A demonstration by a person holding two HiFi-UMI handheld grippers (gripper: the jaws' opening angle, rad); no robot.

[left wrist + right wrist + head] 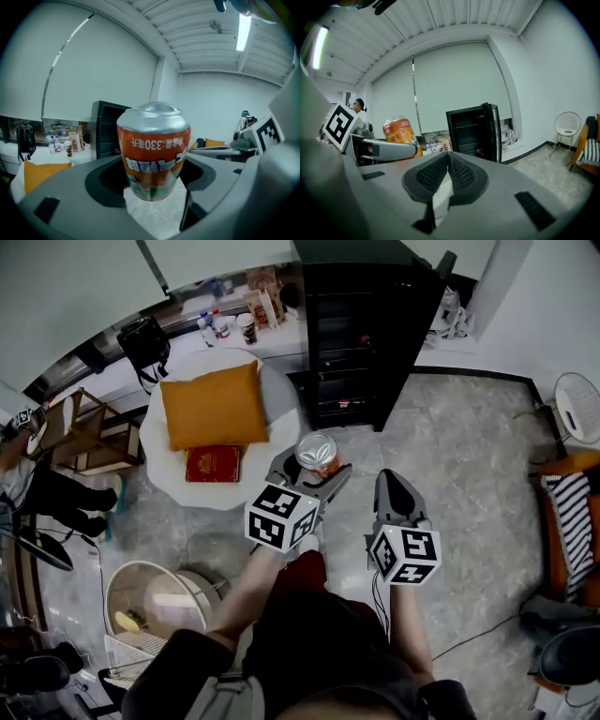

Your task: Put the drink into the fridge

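Note:
An orange drink can (318,454) with a silver top sits between the jaws of my left gripper (316,467), which is shut on it. In the left gripper view the can (153,150) appears upside down and fills the gap between the jaws. My right gripper (397,491) hangs just to the right of it, shut, with nothing between its pads (449,174). In the right gripper view the can (399,133) shows at the left. The black fridge (361,329) stands ahead with its door open and its shelves (471,129) showing.
A round white table (272,442) to the left carries an orange cushion (213,406) and a red book (213,464). Bottles and boxes (234,320) line a ledge behind it. A white chair (579,407) and a striped orange seat (570,521) stand at the right. A basket (155,601) sits low left.

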